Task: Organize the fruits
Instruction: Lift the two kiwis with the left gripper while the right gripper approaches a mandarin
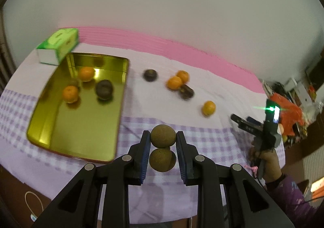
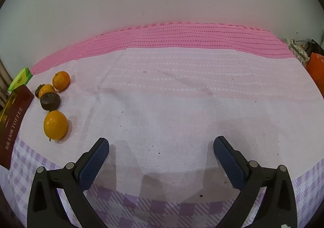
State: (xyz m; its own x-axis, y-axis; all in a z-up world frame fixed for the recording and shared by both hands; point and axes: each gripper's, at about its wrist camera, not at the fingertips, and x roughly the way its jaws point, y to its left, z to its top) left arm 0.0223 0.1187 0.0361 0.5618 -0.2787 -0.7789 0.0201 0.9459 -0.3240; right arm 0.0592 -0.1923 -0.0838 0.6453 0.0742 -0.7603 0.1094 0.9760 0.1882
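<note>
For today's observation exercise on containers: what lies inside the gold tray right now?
Inside the gold tray lie two oranges and a dark brown fruit. A small brownish shape between the oranges is too blurred to name. The tray's near half is bare.

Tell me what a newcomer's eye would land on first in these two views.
First, the two brownish round fruits clamped between the pads of the left tool, held above the checked tablecloth. Next, the gold tray to their left, holding two oranges and a dark fruit, with more oranges and dark fruits loose on the cloth beyond. The right tool hangs wide open over bare cloth.
</note>
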